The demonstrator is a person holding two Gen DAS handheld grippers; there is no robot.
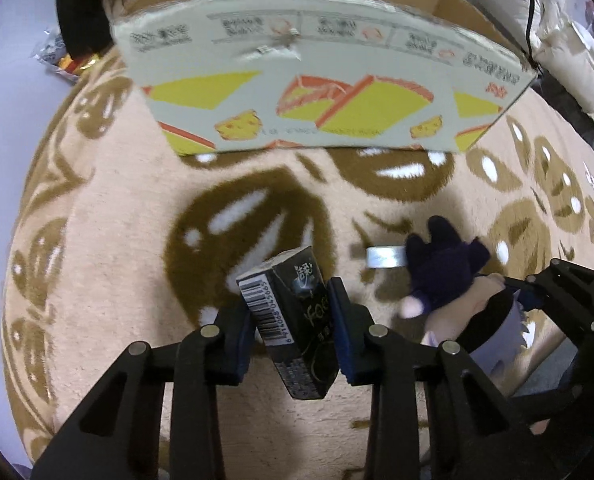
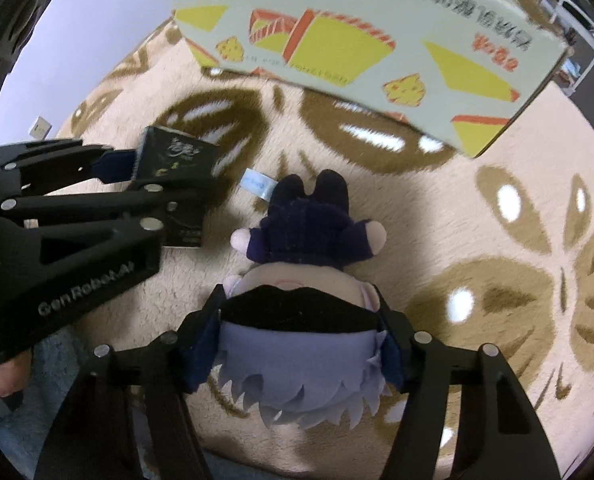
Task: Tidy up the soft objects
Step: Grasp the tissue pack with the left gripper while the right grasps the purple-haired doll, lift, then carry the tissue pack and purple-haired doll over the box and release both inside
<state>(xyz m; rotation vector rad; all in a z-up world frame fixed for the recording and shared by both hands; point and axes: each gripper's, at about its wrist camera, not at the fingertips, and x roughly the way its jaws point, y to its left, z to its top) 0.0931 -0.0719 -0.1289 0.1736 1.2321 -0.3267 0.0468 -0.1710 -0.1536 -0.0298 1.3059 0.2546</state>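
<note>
My left hand-held gripper pinches the tissue pack; my right hand-held gripper squeezes the plush doll, both destined, I judge, for the cardboard box ahead.

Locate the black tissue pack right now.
The black tissue pack sits clamped in the left gripper, over the patterned rug, left of the plush doll.

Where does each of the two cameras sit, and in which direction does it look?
Left wrist: sits on the left gripper, looks steeply down along its fingers at the black tissue pack clamped between them; the carpet lies beyond.
Right wrist: sits on the right gripper, looks down at the plush doll between its pads; a fingertip shows at the left edge.
Shared: both show the pack, the doll, the cardboard box and the other gripper.
</note>
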